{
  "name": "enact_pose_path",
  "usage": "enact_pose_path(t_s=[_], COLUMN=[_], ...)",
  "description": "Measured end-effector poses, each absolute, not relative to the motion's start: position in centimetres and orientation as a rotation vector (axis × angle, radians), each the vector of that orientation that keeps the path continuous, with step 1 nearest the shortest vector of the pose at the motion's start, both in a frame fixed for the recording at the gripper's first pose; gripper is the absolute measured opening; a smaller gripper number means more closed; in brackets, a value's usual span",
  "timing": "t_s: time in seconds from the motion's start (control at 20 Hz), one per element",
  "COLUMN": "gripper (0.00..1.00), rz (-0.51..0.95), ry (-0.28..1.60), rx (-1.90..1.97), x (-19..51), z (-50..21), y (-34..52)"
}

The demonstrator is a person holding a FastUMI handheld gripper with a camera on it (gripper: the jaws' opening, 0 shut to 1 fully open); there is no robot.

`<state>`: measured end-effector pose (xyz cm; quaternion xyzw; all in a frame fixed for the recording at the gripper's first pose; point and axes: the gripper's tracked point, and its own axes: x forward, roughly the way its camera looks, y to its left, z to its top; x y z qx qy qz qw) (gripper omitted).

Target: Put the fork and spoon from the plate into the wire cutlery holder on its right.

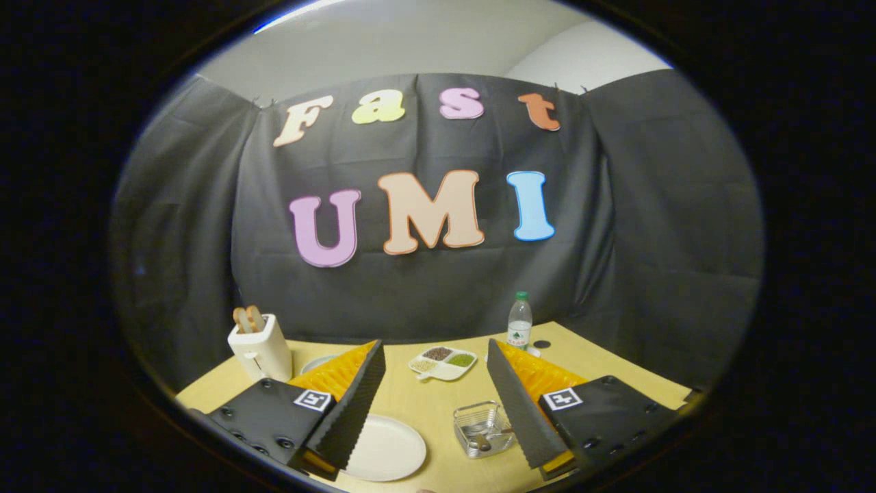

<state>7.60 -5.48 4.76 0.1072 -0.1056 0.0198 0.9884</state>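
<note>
The white plate [384,448] lies on the wooden table, low between my fingers and partly under the left one; its visible face is bare. To its right stands the wire cutlery holder [482,428], close against the right finger. Metal cutlery [487,438] rests inside the holder, tilted, but I cannot tell the fork from the spoon. My gripper [434,344] hovers above the table, open wide, with nothing between its fingers.
A white toaster [260,348] with bread slices stands at the back left. A sectioned dish of grains [443,362] sits just beyond the fingertips, and a water bottle [520,320] stands behind it to the right. The black cloth wall closes off the table's far side.
</note>
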Motion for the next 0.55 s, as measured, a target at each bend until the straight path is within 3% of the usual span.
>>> enact_pose_path(t_s=[0.55], gripper=[0.95], rz=[-0.008], ry=[-0.196], rx=[0.186], x=[7.5], z=[3.0], y=[-8.5])
